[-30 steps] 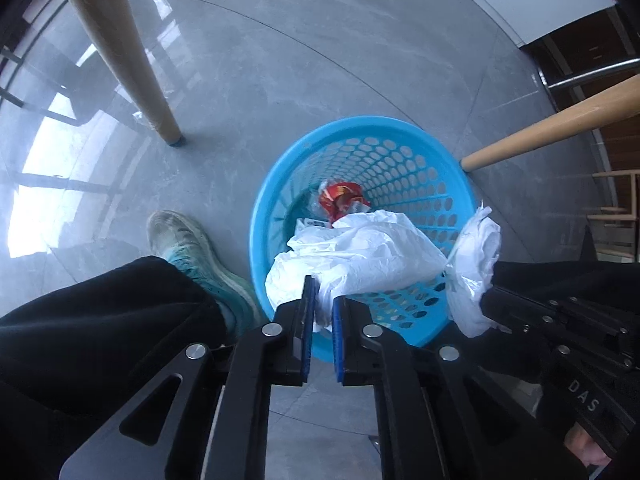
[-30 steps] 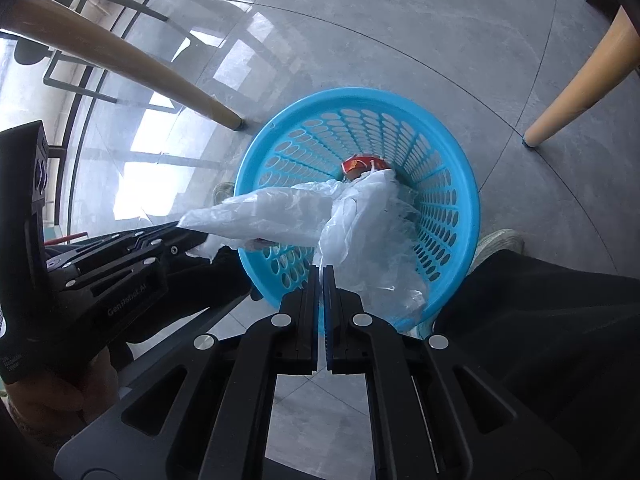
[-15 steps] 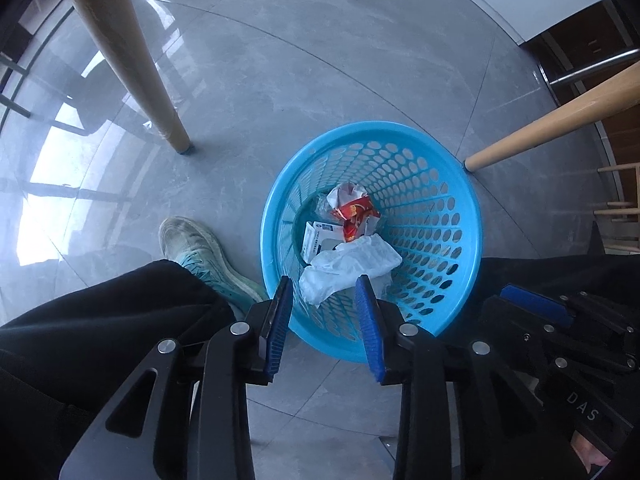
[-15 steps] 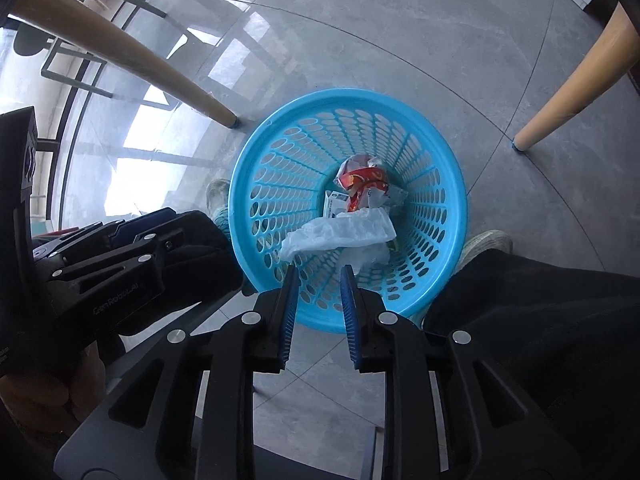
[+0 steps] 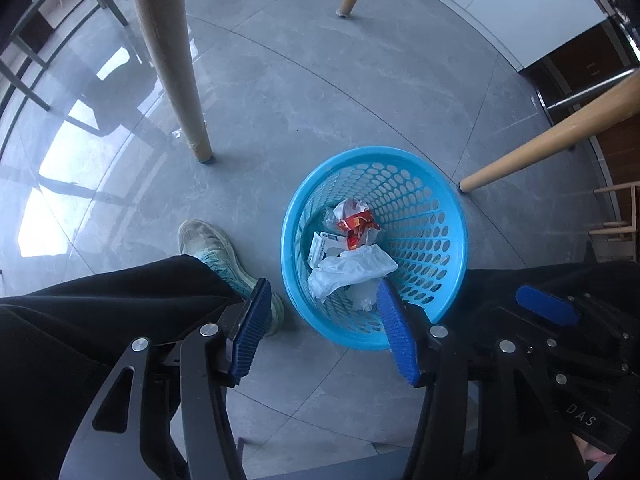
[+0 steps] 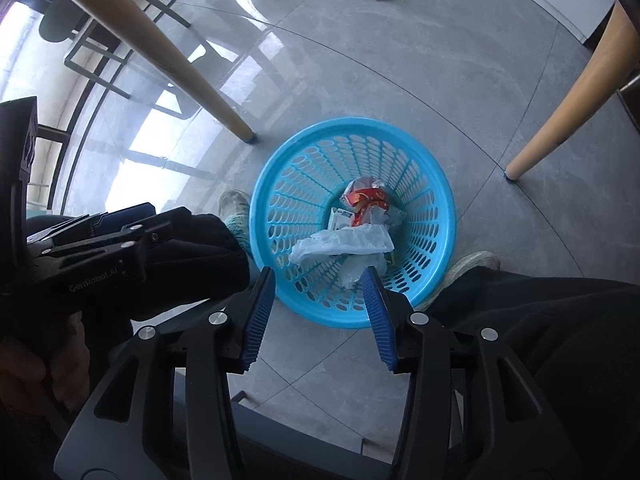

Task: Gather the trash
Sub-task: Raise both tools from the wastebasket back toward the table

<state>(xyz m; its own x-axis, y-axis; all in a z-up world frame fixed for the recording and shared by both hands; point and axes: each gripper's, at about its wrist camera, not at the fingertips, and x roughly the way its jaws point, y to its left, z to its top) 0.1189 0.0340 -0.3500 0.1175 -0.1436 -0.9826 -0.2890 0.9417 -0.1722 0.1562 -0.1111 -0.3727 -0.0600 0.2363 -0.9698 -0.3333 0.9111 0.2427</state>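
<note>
Blue plastic basket (image 5: 452,240) stood on the grey floor (image 5: 304,92) between wooden legs. Inside it lay a white plastic bag (image 5: 352,268), a red wrapper (image 5: 356,224) and a small white box (image 5: 322,248). Above it, the left gripper (image 5: 324,332) and right gripper (image 6: 318,316) both hung wide apart, holding nothing

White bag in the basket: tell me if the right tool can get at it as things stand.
Probably yes. The right tool hangs open above the basket, and the white bag lies on top of the other trash with nothing over it.
</note>
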